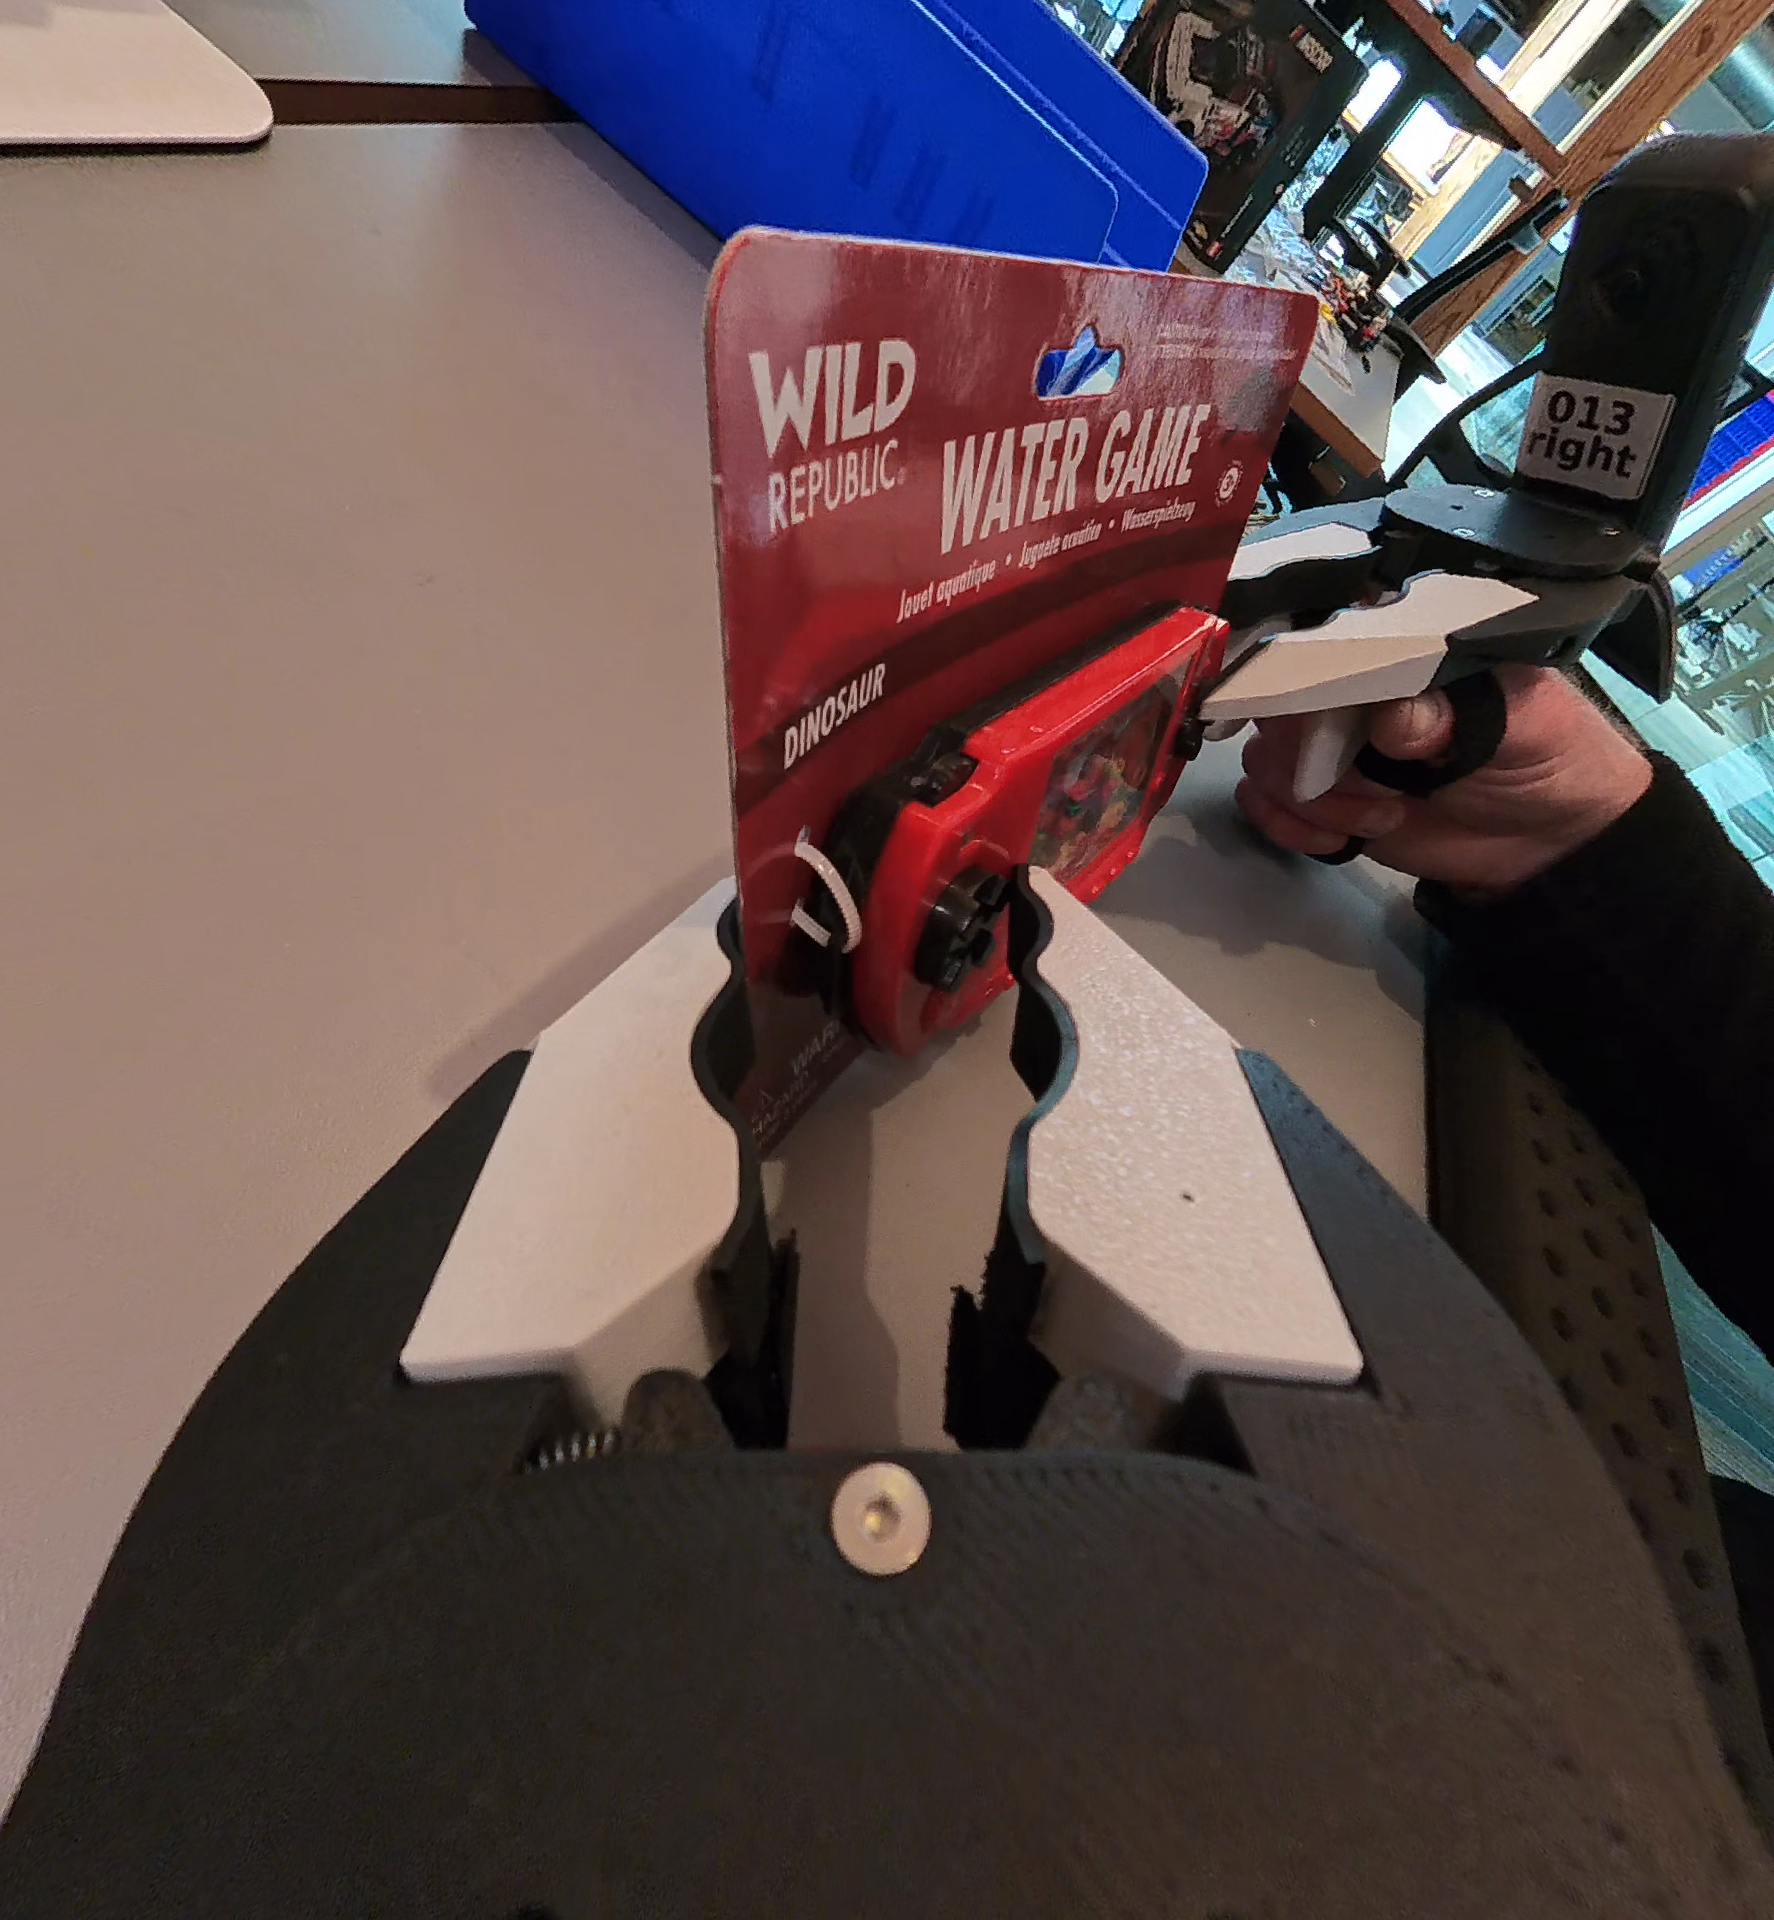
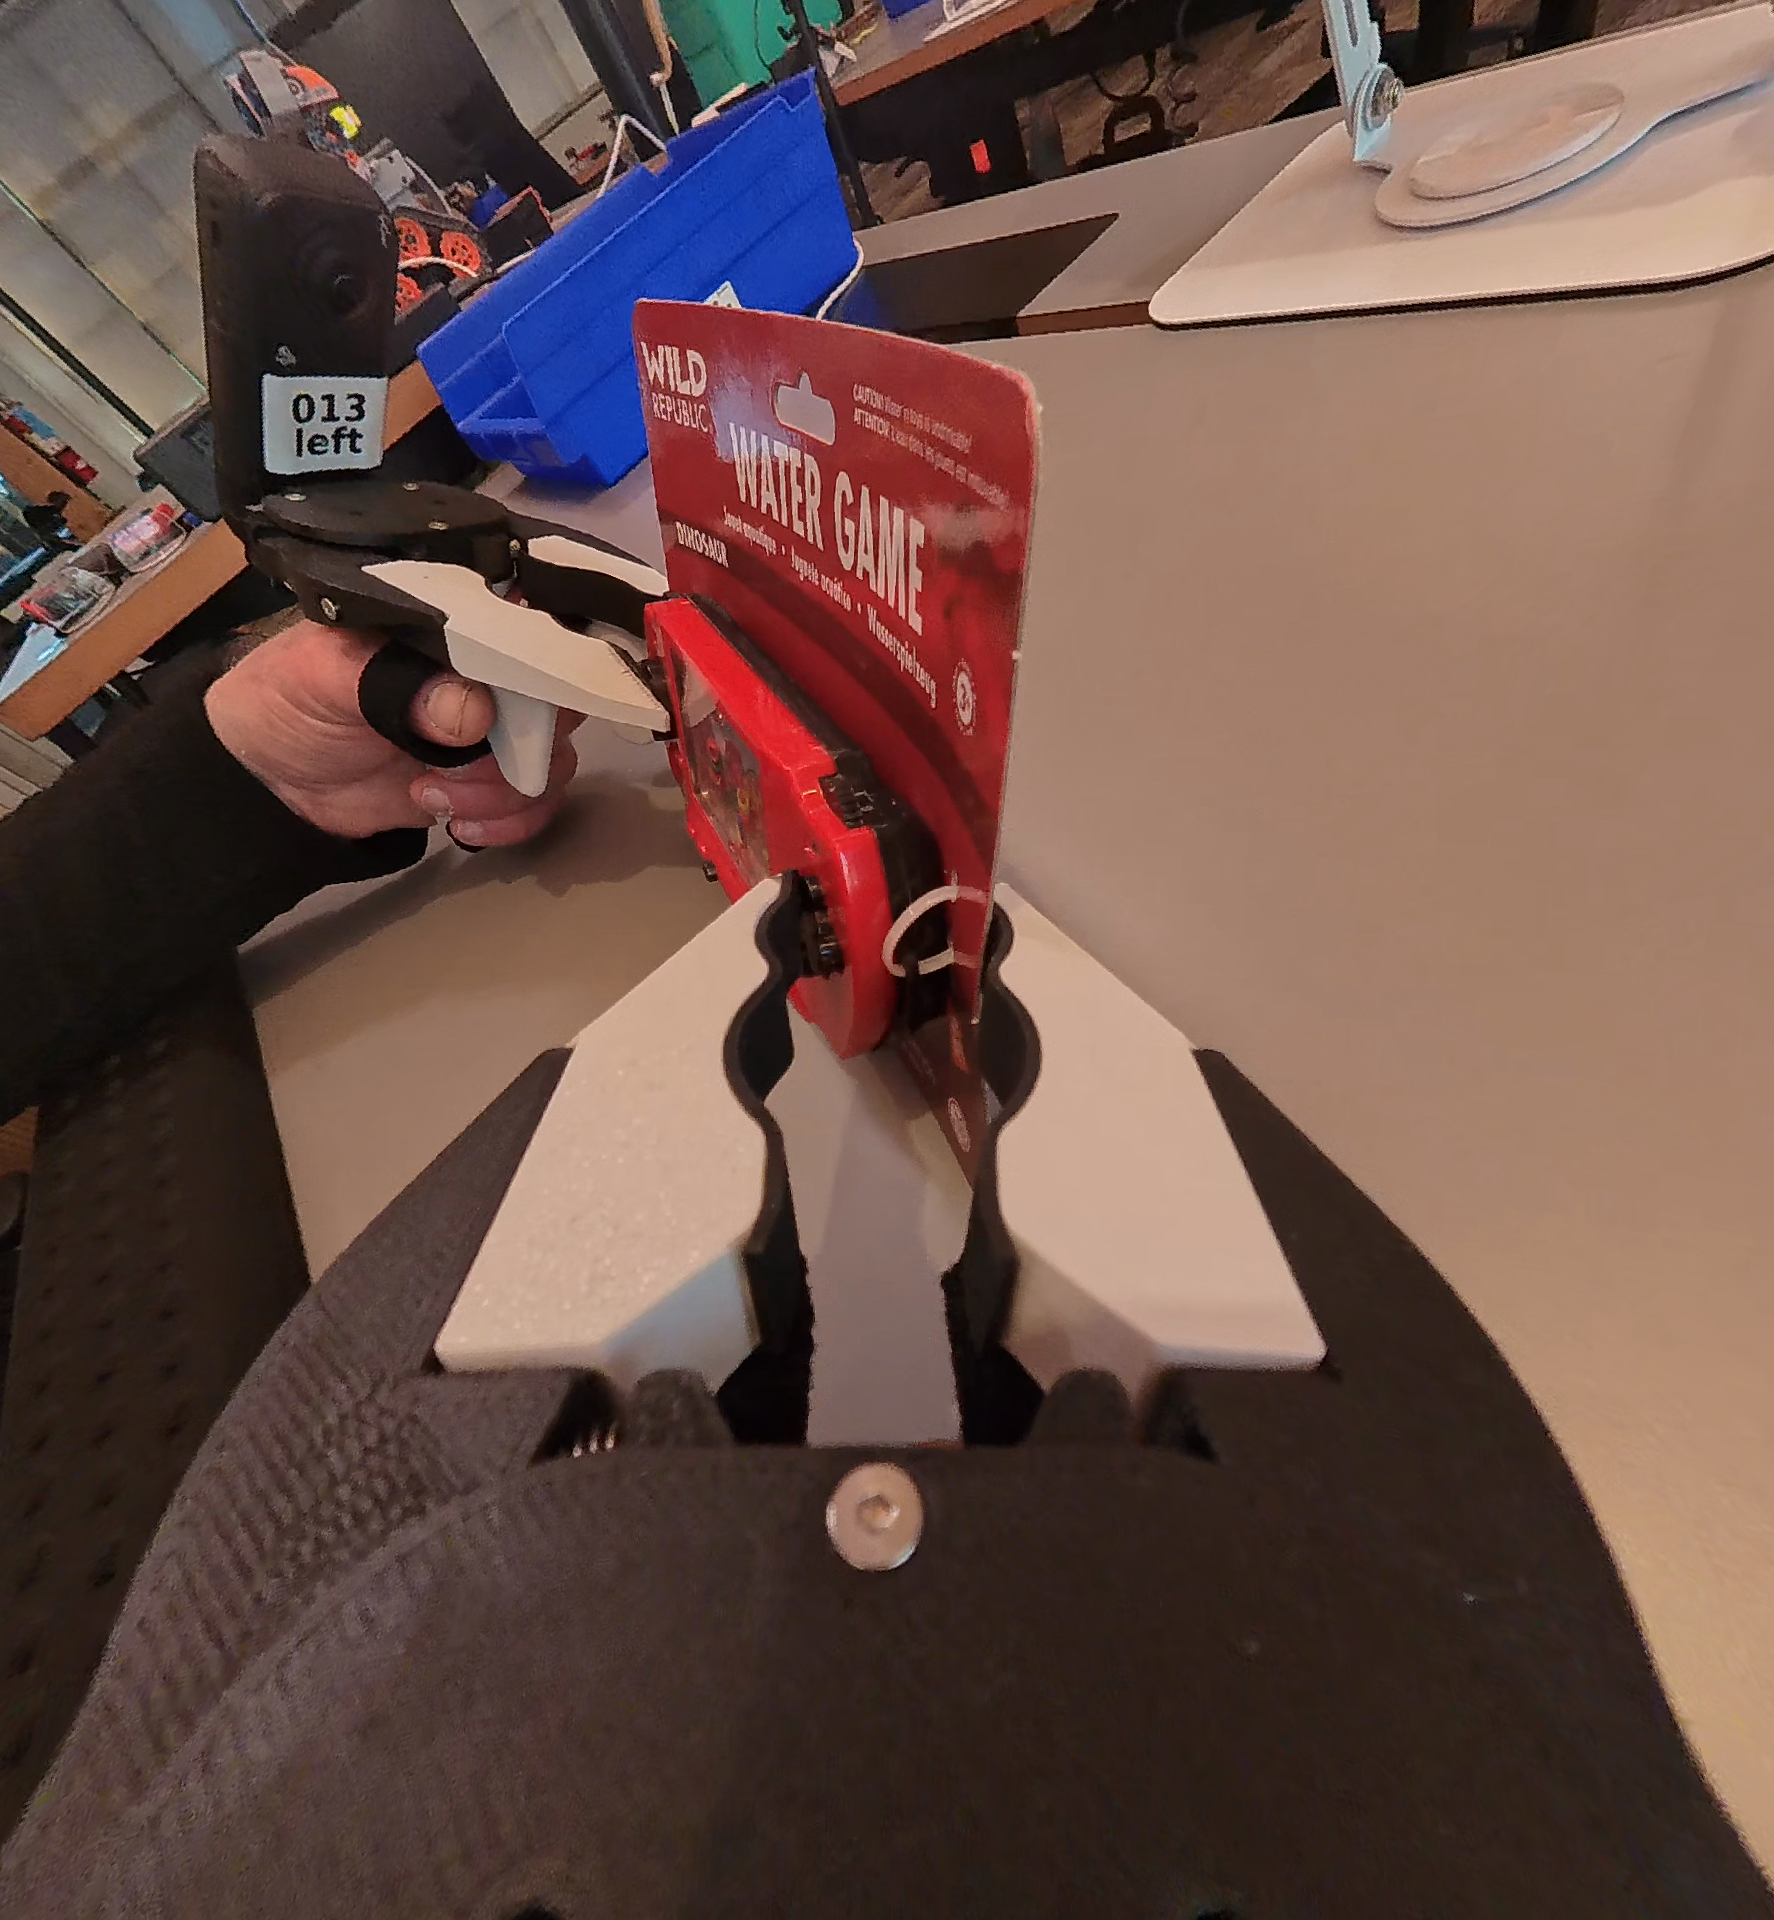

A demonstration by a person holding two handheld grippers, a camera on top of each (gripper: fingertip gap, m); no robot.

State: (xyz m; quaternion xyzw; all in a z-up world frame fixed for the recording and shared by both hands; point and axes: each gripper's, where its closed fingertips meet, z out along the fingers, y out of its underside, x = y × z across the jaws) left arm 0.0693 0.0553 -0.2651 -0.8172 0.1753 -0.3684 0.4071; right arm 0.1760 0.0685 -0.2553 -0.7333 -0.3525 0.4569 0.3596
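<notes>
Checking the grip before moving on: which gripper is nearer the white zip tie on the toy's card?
Neither: there is a zip tie at each end, one between the left gripper fingers, another between the right gripper fingers.

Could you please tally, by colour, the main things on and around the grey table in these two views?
Red: 1, the carded toy, gripped at opposite ends by the left gripper and the right gripper.
Blue: 2, the nested bins.
Black-and-white: 2, the grippers.
White: 1, the mat.
Grey: 1, the table.
Total: 7.
</notes>
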